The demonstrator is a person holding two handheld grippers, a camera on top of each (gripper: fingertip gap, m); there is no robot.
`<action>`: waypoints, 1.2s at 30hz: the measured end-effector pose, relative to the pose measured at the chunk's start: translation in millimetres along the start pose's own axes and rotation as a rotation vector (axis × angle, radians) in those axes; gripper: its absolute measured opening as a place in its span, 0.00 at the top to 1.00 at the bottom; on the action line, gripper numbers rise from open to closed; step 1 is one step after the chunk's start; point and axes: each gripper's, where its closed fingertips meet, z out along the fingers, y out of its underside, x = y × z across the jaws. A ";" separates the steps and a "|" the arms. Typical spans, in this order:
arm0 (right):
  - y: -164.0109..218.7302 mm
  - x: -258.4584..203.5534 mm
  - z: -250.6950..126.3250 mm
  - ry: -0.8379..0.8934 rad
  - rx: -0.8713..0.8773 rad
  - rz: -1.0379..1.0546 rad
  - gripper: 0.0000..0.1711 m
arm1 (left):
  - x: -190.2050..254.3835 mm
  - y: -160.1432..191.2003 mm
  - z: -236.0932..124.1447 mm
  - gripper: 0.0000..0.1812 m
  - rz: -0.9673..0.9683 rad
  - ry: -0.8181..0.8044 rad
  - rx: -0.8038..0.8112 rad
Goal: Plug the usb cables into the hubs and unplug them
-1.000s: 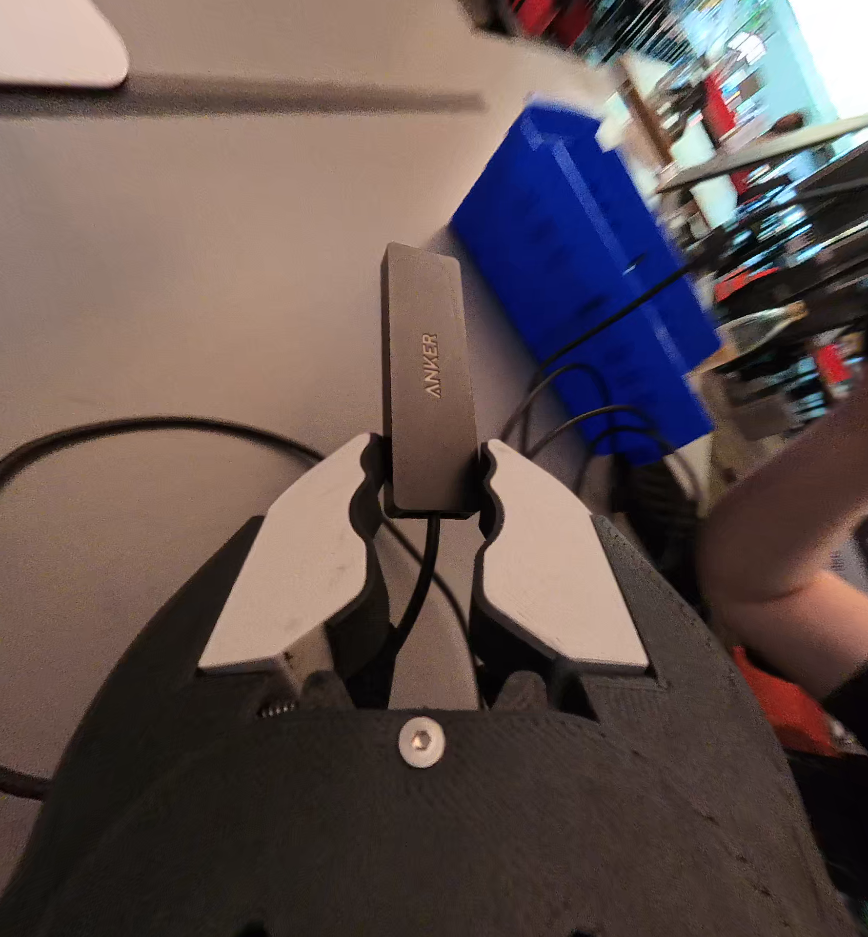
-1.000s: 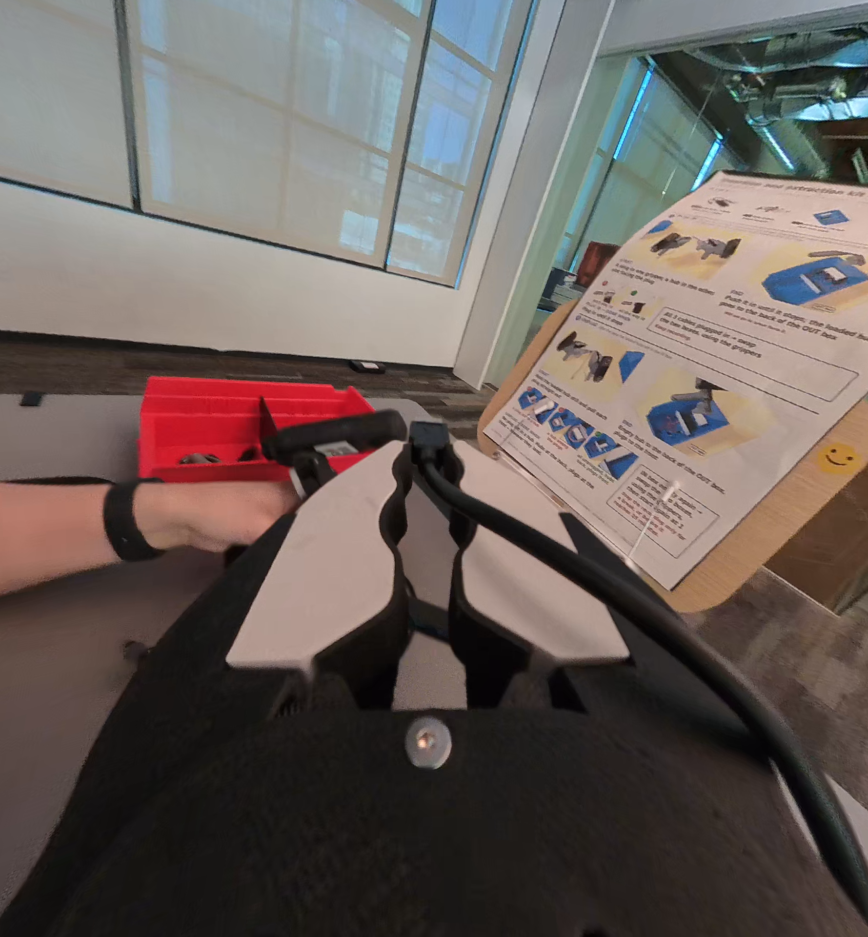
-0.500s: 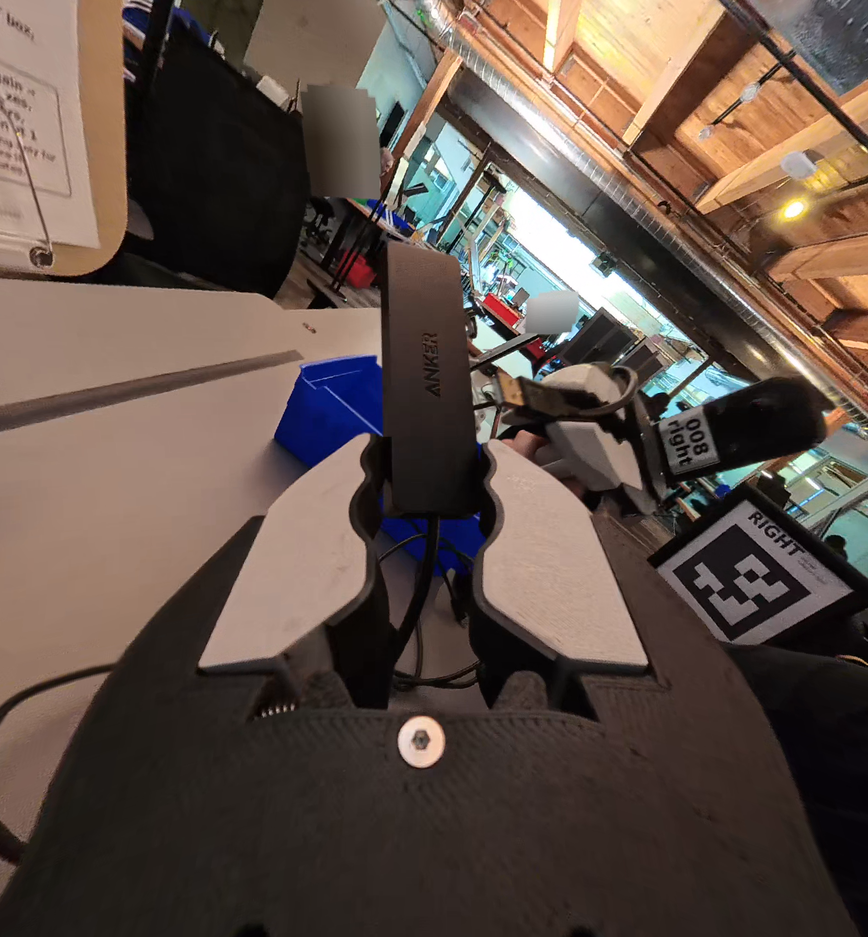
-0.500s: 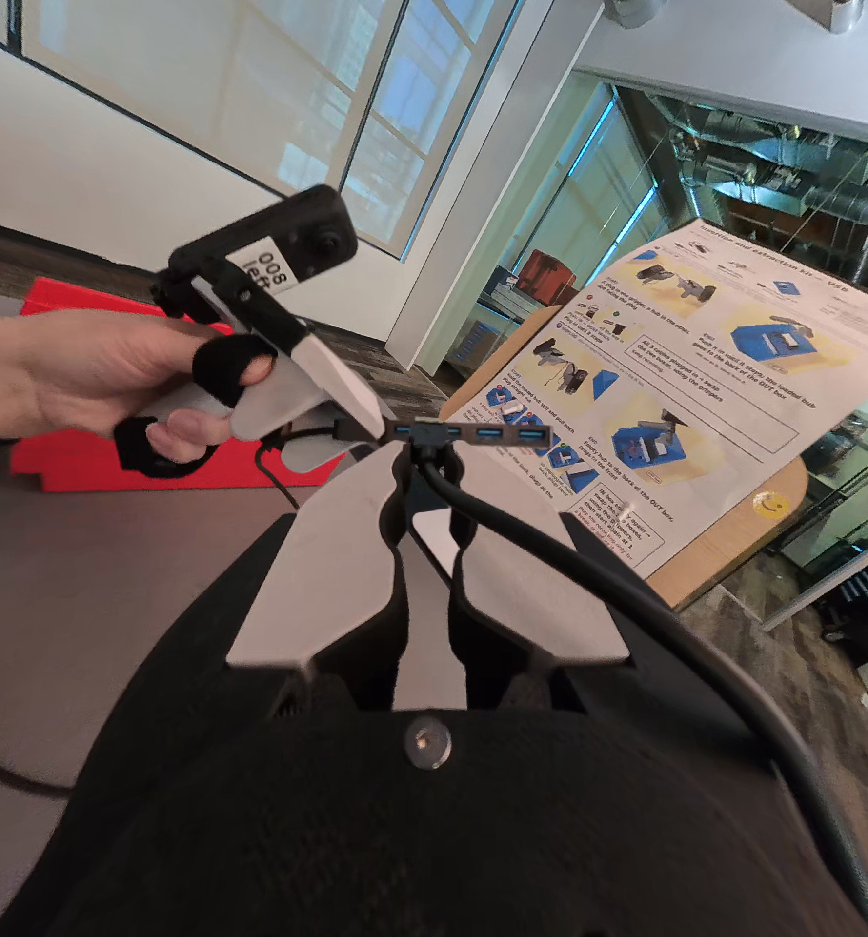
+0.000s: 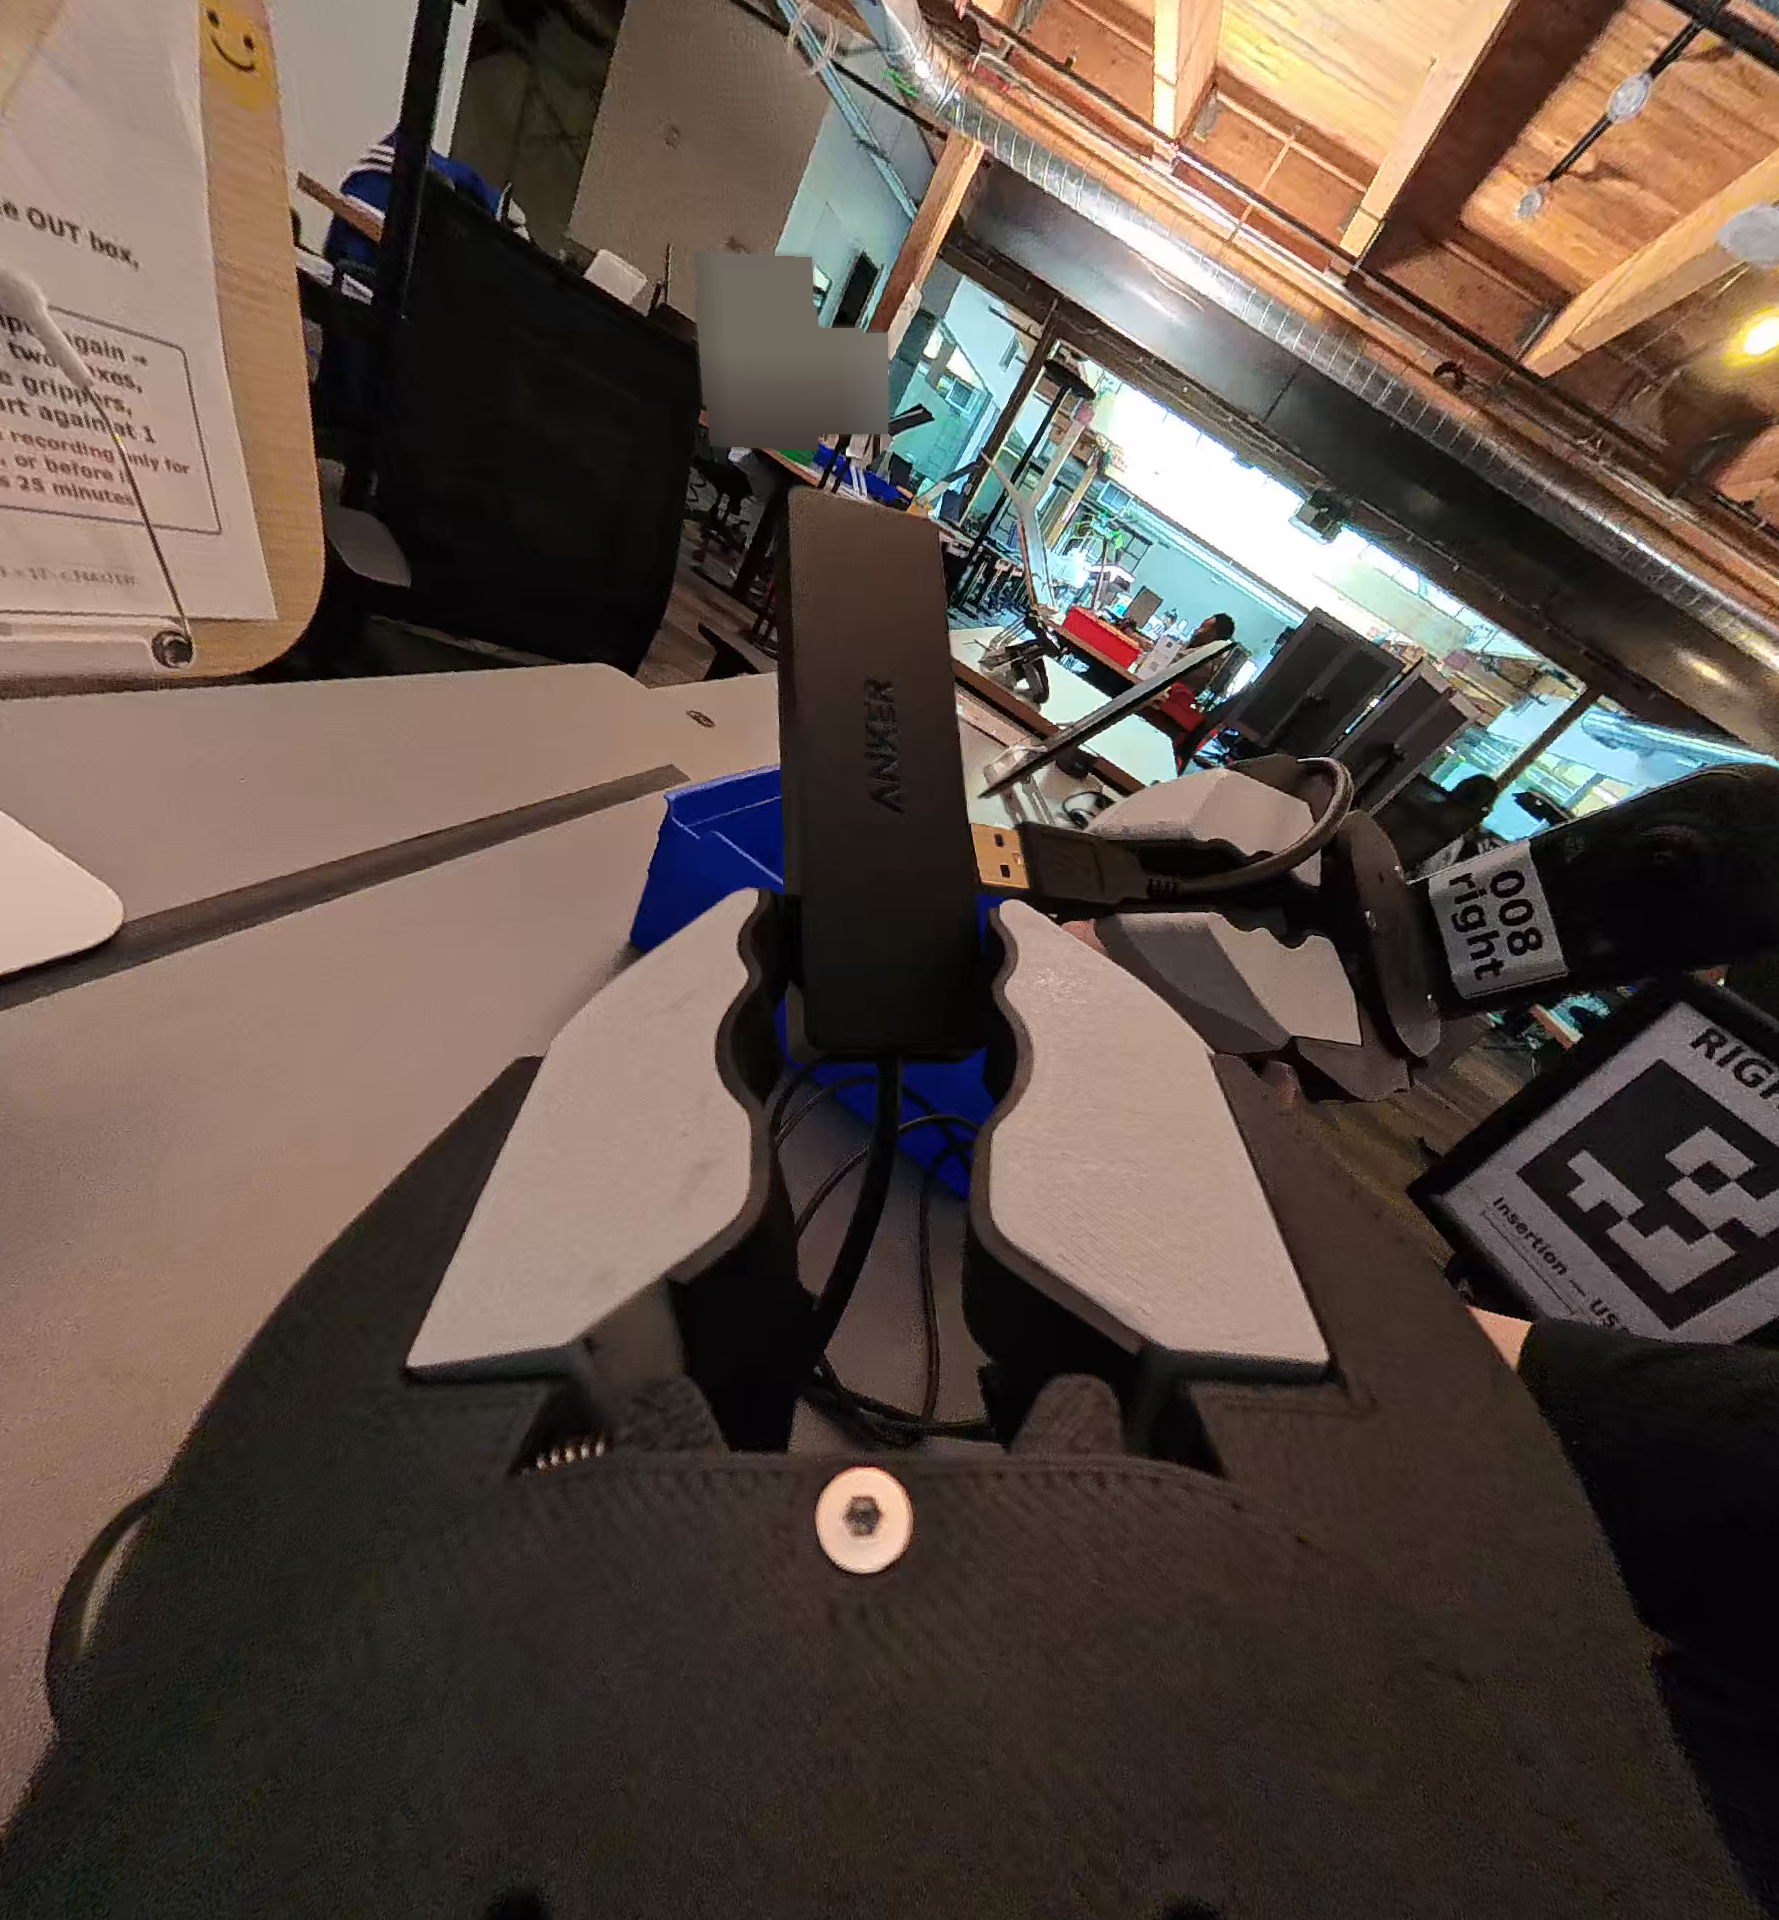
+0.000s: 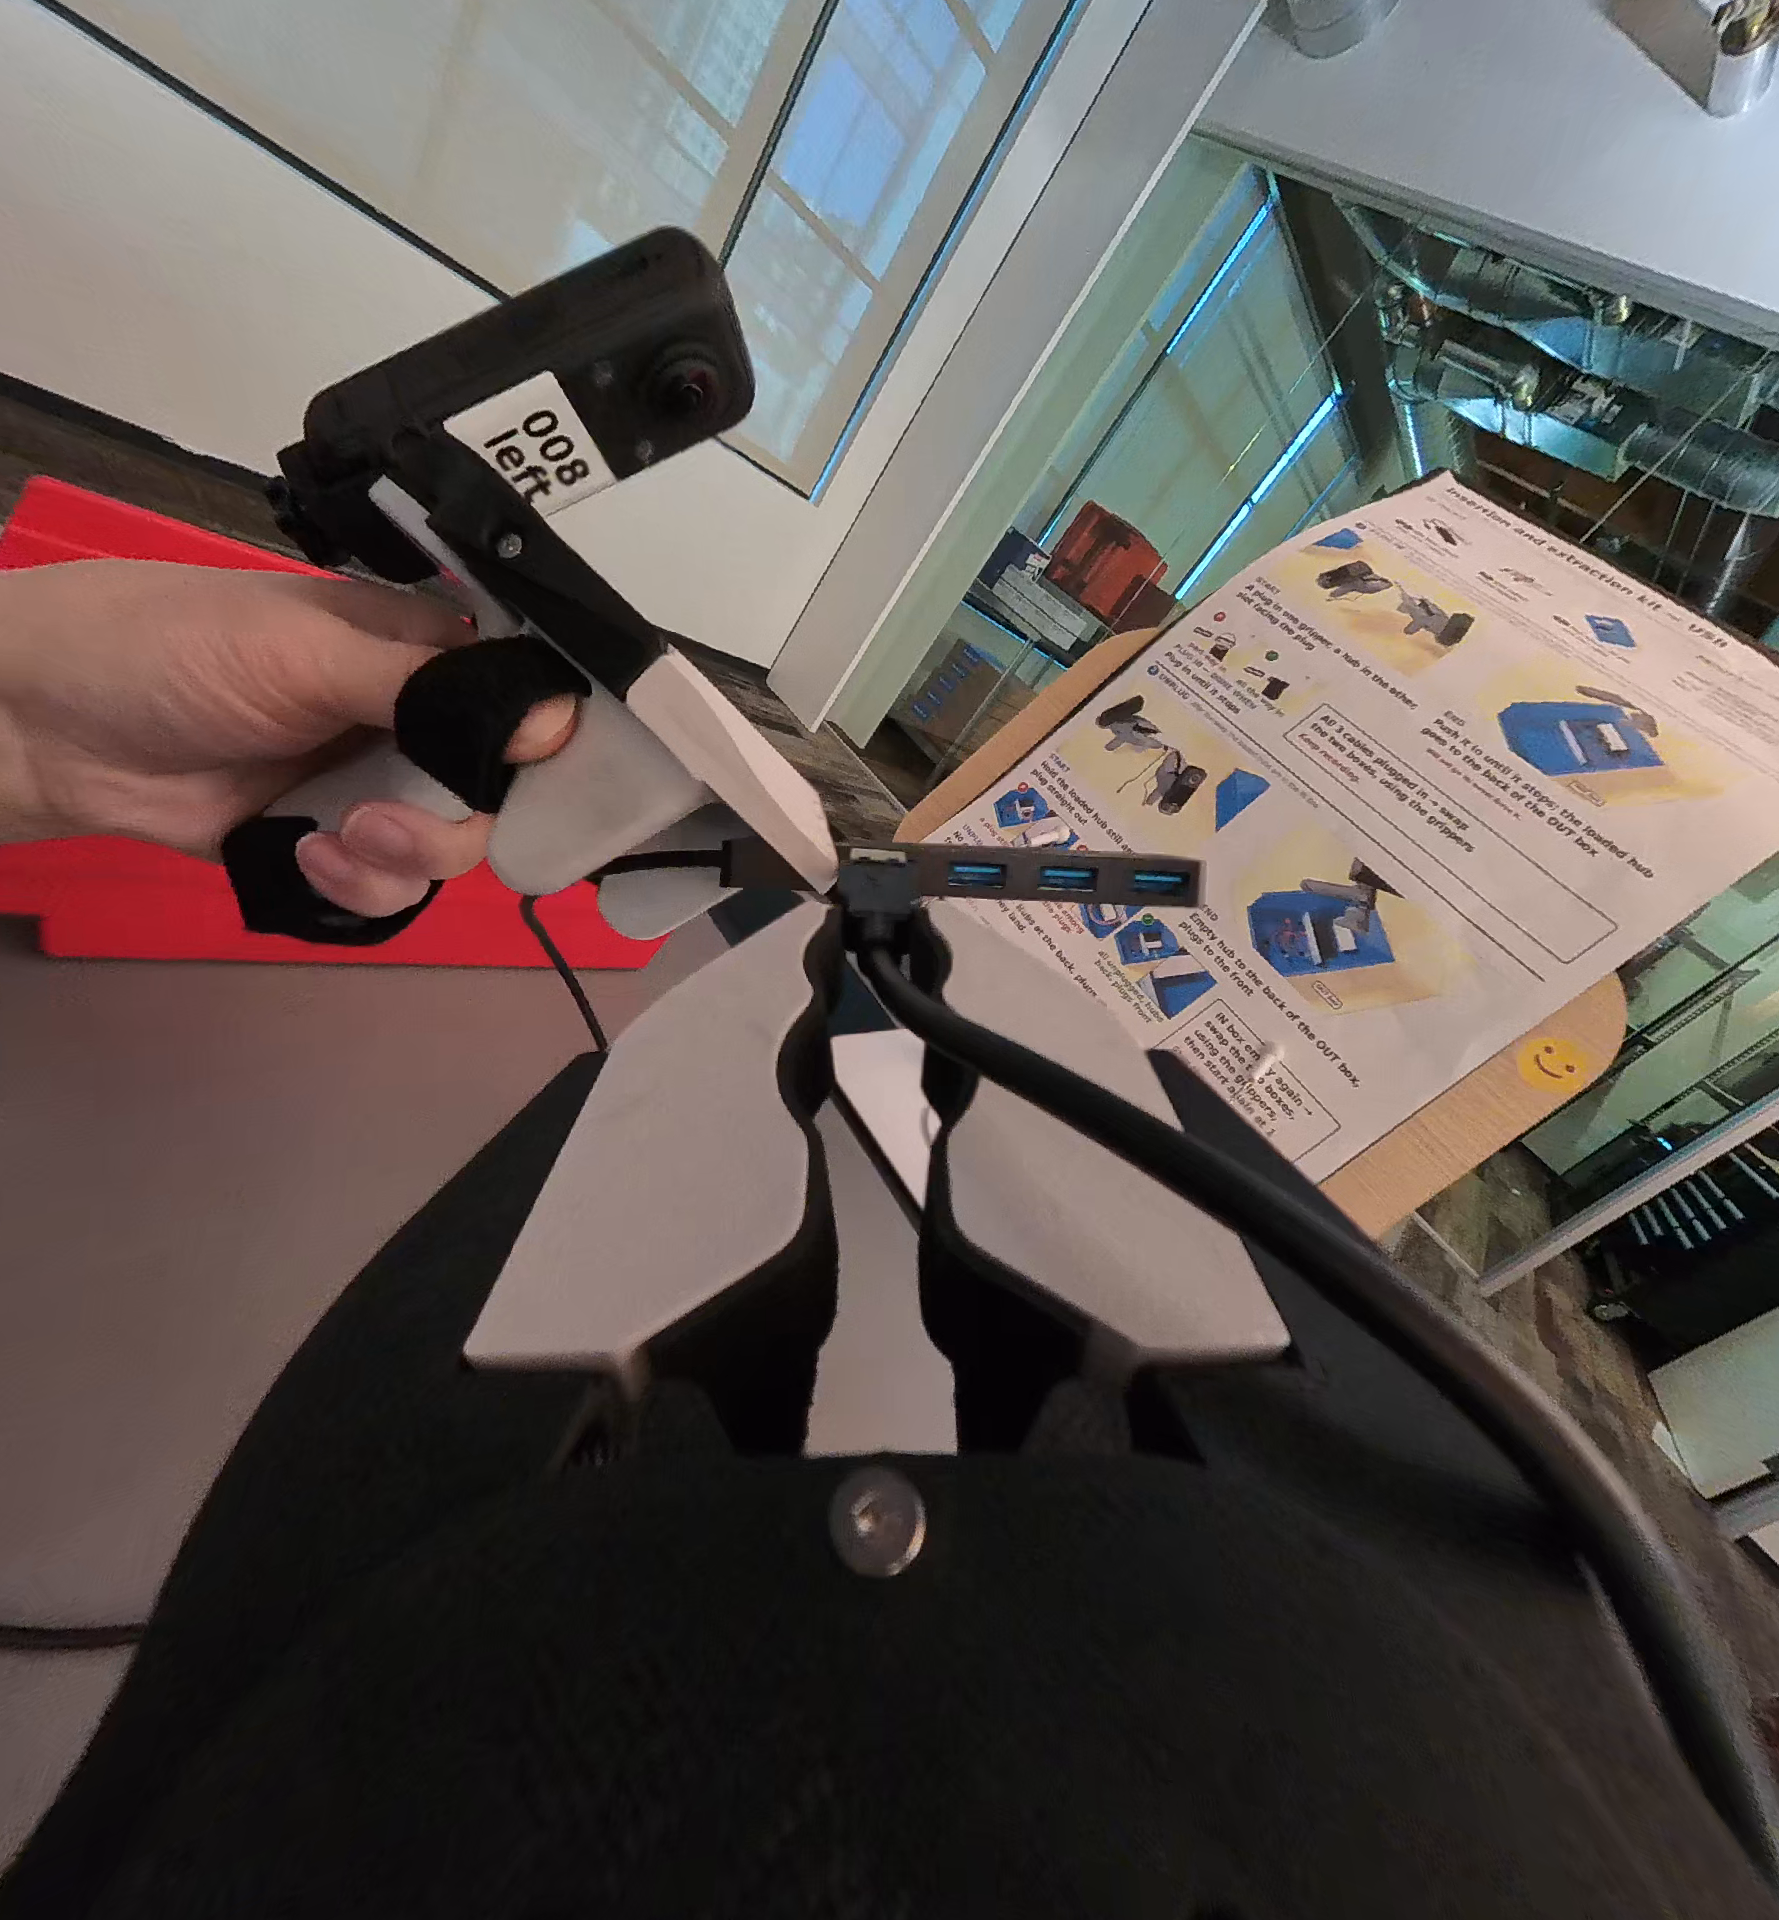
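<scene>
Black and slim, a USB hub [image 5: 869, 769] stands upright in the left gripper [image 5: 877, 971], whose grey fingers [image 5: 646, 1122] are closed against its lower sides, with the hub's thin cord [image 5: 869, 1195] trailing down between them. From the right, the right gripper [image 5: 1165, 894] holds a black USB plug [image 5: 1061, 862] pinched between its closed jaws, the plug's gold metal tip [image 5: 994, 854] meeting the hub's side edge; how far it has gone into a port cannot be told from this view. In the right wrist view the hub [image 6: 1020, 878] lies crosswise, three blue ports [image 6: 1067, 878] showing open along its edge, while the plug [image 6: 869, 894] sits at the port nearest the left gripper [image 6: 812, 862]. A thick black cable [image 6: 1228, 1184] curves back from the plug over the right gripper [image 6: 869, 940]. A hand [image 6: 189, 717] grips the left tool's handle. Both tools are held above a grey table [image 5: 241, 1039], with a blue bin [image 5: 708, 862] behind the hub, a red bin [image 6: 272, 925] behind the hand, and an instruction board [image 6: 1384, 831] propped to the side.
</scene>
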 end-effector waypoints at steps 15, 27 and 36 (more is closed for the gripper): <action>-13.2 4.4 -9.2 0.033 0.010 -0.060 0.93 | 19.4 -9.5 0.4 0.80 0.303 -0.094 0.053; -17.8 2.0 -14.2 0.003 0.036 -0.098 0.92 | 25.1 -9.5 -3.9 0.80 0.565 -0.265 -0.024; -15.7 1.2 -12.5 -0.010 0.048 -0.062 0.92 | 27.4 -8.2 -4.4 0.80 0.600 -0.283 -0.038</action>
